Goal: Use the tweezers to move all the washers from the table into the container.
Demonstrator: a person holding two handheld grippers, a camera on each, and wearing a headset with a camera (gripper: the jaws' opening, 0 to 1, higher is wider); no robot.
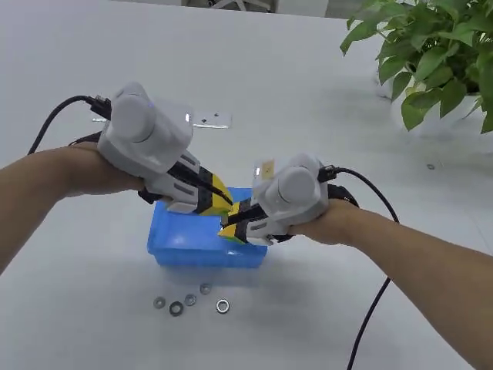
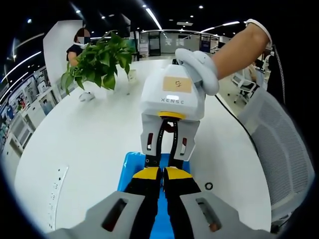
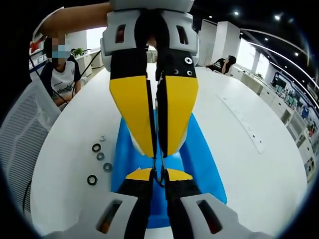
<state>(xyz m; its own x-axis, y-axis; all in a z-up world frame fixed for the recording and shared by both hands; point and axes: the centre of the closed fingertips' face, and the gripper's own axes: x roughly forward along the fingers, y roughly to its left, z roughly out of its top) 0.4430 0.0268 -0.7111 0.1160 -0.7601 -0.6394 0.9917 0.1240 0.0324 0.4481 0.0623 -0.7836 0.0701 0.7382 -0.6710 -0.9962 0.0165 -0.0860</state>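
Washers lie on the surface before the container, with a plant behind at far right.

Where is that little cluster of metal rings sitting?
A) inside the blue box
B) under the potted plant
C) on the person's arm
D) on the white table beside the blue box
D: the washers lie on the table, just outside the blue container.

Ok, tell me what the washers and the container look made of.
Washers: probably metal, grey rings with a dull shine, some darker. Container: likely plastic, uniform bright blue, smooth with a soft sheen.
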